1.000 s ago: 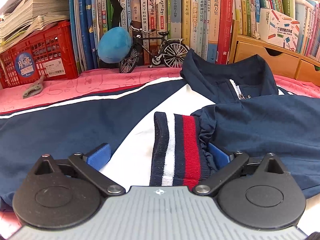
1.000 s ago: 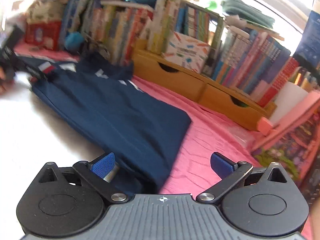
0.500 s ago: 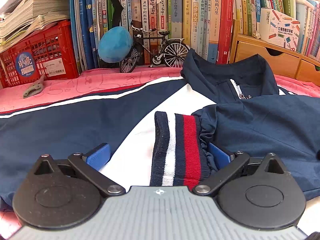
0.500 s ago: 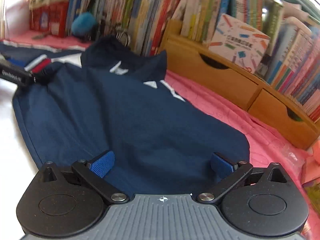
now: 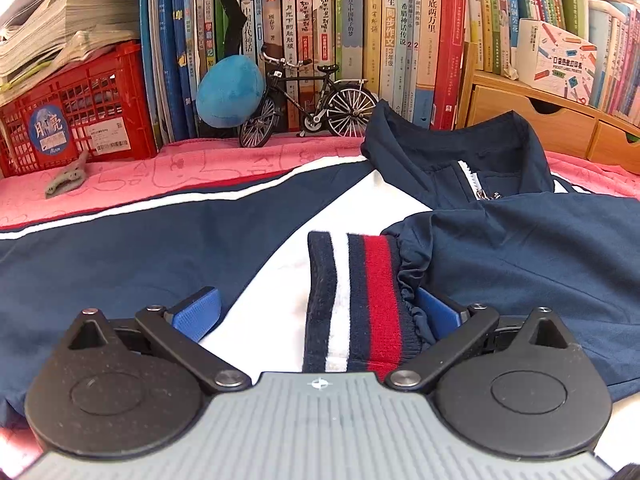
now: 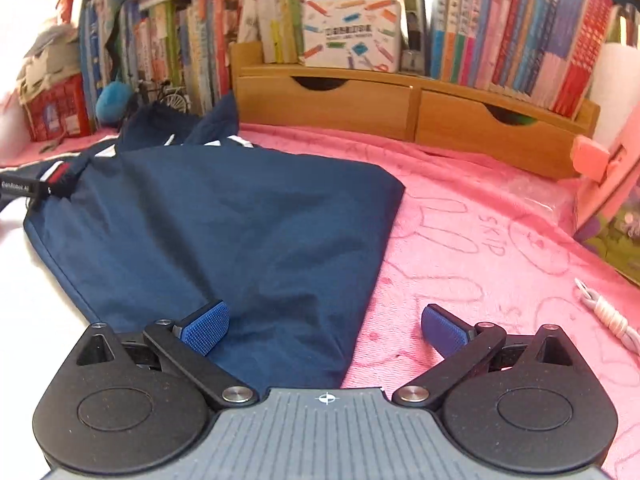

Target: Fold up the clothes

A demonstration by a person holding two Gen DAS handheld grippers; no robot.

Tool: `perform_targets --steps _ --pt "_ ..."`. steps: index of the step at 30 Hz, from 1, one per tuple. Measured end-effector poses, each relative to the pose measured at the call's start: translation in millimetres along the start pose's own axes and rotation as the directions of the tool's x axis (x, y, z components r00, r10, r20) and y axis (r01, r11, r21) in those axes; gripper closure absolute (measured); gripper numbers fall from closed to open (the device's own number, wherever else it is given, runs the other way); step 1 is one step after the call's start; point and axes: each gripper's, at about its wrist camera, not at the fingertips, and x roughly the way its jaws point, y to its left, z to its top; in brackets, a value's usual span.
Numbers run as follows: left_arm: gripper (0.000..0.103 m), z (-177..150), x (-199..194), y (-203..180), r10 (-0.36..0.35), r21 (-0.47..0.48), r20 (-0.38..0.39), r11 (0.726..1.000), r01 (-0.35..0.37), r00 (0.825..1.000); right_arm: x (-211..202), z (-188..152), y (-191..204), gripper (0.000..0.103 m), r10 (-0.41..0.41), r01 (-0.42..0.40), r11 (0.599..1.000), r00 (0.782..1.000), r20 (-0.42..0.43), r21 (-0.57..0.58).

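- Left gripper (image 5: 316,312): spread wide, straddling striped sleeve cuff (image 5: 360,300), clamping nothing.
- Right gripper (image 6: 324,328): spread wide above edge of folded-over navy sleeve (image 6: 224,232), clamping nothing.
- Navy-and-white zip jacket (image 5: 120,256): flat on pink blanket (image 6: 480,248), collar (image 5: 460,148) toward bookshelf.
- Beyond collar: model bicycle (image 5: 308,104), blue plush (image 5: 230,94), red crate (image 5: 76,112), row of books (image 5: 320,20).

Jacket (image 5: 160,248) lay flat on blanket (image 6: 480,248) before my tongs — cuff (image 5: 360,292) atop it, model bicycle (image 5: 312,100) and books (image 5: 360,20) behind, drawers (image 6: 400,112) behind-right.
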Motion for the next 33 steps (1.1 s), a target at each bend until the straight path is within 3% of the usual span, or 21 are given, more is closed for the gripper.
perform_targets --steps 4,6,8,10,14,17,19,24,27,29,33 --pt "0.000 10 -22 23 -0.046 -0.093 0.027 0.995 0.048 0.999 2 2 -4 0.000 0.020 -0.020 1.000 1.000 -0.003 0.017" --pt "0.000 14 -30 29 -0.009 -0.104 0.057 0.994 0.015 0.998 0 3 -1 0.000 0.024 -0.024 1.000 1.000 0.013 0.005" --pt "0.000 18 -30 30 0.060 -0.086 0.058 0.995 -0.055 0.997 -12 2 4 0.000 0.042 -0.040 0.999 0.992 0.116 -0.020" --pt "0.000 18 -25 28 0.099 -0.061 0.038 0.993 -0.097 0.994 -28 1 9 0.000 0.120 -0.108 0.992 0.967 0.225 -0.064" --pt "0.003 17 -30 10 0.118 -0.026 0.081 0.993 -0.116 0.990 -23 7 24 0.000 0.252 -0.221 0.955 0.957 0.146 -0.201" --pt "0.003 16 -49 -23 0.022 0.064 0.145 0.997 -0.031 0.989 1 7 35 0.000 0.228 -0.219 0.941 0.974 0.008 -0.257" --pt "0.003 17 -57 -50 -0.071 0.142 0.166 0.989 0.047 0.984 6 6 34 0.000 0.236 -0.232 0.942 0.972 -0.014 -0.244" --pt "0.002 12 -53 -133 -0.273 0.307 0.090 0.922 0.234 0.958 10 7 33 0.000 0.249 -0.248 0.942 0.968 -0.024 -0.226" --pt "0.004 4 -31 -171 -0.254 0.358 0.039 0.907 0.224 0.966 11 9 33 0.000 0.252 -0.252 0.942 0.967 -0.026 -0.222" --pt "0.006 -5 -15 -177 -0.191 0.381 0.004 0.908 0.175 0.982 11 10 33 0.000 0.253 -0.253 0.942 0.967 -0.026 -0.221" --pt "0.002 -11 2 -148 -0.126 0.334 0.021 0.936 0.112 0.992 9 11 33 0.000 0.252 -0.252 0.942 0.967 -0.026 -0.221"
